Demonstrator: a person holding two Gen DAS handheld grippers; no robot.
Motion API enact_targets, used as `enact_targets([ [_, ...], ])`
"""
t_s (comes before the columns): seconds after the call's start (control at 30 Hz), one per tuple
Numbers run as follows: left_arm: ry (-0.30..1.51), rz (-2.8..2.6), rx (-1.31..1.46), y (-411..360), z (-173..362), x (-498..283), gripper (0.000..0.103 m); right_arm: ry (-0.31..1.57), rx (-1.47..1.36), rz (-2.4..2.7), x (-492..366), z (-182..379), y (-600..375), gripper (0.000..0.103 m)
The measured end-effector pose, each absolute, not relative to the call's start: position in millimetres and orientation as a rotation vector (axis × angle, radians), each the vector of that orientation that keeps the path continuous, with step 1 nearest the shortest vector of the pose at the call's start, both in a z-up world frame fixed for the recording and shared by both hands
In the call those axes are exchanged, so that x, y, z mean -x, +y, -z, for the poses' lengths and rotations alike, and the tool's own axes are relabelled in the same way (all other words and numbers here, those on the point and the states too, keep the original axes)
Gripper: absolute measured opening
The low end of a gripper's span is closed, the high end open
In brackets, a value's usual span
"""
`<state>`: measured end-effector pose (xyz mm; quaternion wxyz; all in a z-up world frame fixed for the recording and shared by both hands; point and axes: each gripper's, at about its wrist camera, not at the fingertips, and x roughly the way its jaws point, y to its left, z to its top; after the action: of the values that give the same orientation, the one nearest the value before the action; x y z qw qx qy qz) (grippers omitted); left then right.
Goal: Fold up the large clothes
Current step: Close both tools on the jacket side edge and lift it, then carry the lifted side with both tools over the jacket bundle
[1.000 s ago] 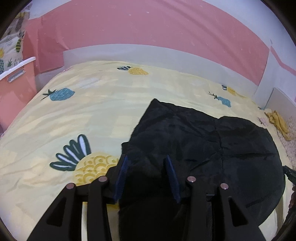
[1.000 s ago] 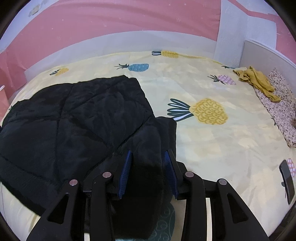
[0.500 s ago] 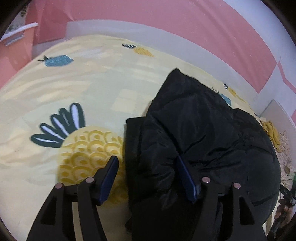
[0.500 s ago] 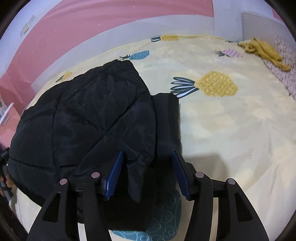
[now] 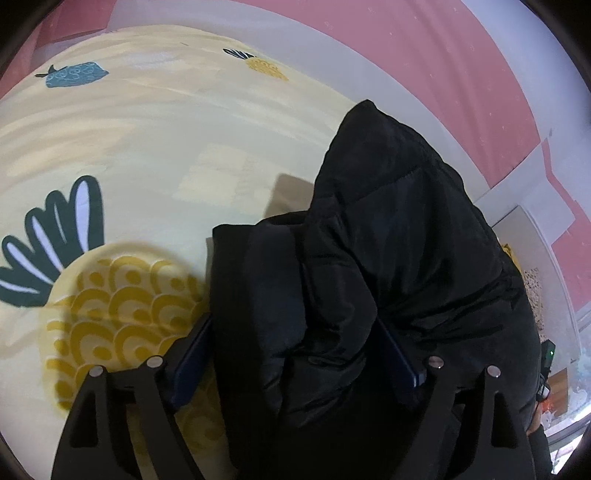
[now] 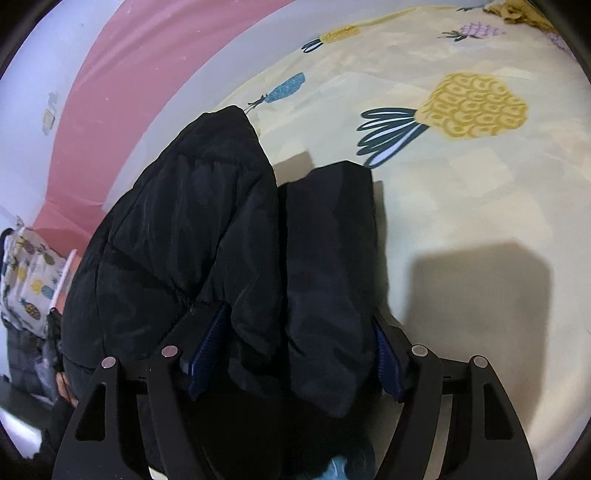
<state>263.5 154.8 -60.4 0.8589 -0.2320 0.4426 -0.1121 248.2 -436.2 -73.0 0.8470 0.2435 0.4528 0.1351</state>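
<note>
A black puffer jacket lies on the yellow pineapple-print bed sheet, its body bunched into a ridge with a sleeve folded alongside. My left gripper straddles sleeve and ridge at the near end; its jaws are opening and the blue pads stand wide, flanking the cloth. In the right wrist view the same jacket and its other sleeve fill the gap of my right gripper, whose jaws are opening to full width. The fabric rests on the bed.
A pink and white wall runs behind the bed. A yellow garment lies at the far corner. A pineapple-print pillow sits off the bed's left edge, and a hand shows below it. Bare sheet spreads to the right.
Both grippers have widened from a narrow pinch on the jacket to a broad span. Both have sunk closer to the bed and rolled, and the jacket has settled lower.
</note>
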Motion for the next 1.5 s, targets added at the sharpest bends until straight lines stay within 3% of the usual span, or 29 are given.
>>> enact_targets([
  [0.07,0.931,0.239,0.487,153.5,59.5,-262.3,0.086,0.961,-0.505,-0.295,-251.8,73.0,-432.5,0.072],
  [0.2,0.925,0.268,0.488,157.9,61.7,-259.9,0.085,0.965,-0.489,-0.329,-246.0,70.2,-428.1,0.060],
  [0.57,0.972,0.318,0.463,146.6,63.0,-296.3,0.085,0.971,-0.497,-0.345,-273.8,74.5,-417.1,0.047],
  [0.63,0.965,0.327,0.449,142.4,60.6,-292.8,0.077,0.972,-0.491,-0.341,-272.9,71.9,-416.6,0.043],
  [0.7,0.947,0.319,0.436,141.4,56.6,-288.9,0.058,0.964,-0.485,-0.328,-271.1,66.1,-414.2,0.033],
  [0.8,0.921,0.275,0.371,138.0,41.4,-279.2,0.038,0.948,-0.437,-0.308,-264.2,51.4,-405.7,0.026],
  [0.9,0.896,0.228,0.319,135.1,21.3,-267.5,0.030,0.928,-0.410,-0.297,-256.5,34.2,-400.0,0.023],
  [1.17,0.787,0.213,0.291,126.6,-34.2,-207.5,0.028,0.837,-0.374,-0.325,-207.4,-14.8,-395.5,0.021],
  [1.5,0.749,0.216,0.291,144.9,-54.3,-162.4,0.028,0.811,-0.380,-0.372,-174.4,-24.5,-398.6,0.021],
])
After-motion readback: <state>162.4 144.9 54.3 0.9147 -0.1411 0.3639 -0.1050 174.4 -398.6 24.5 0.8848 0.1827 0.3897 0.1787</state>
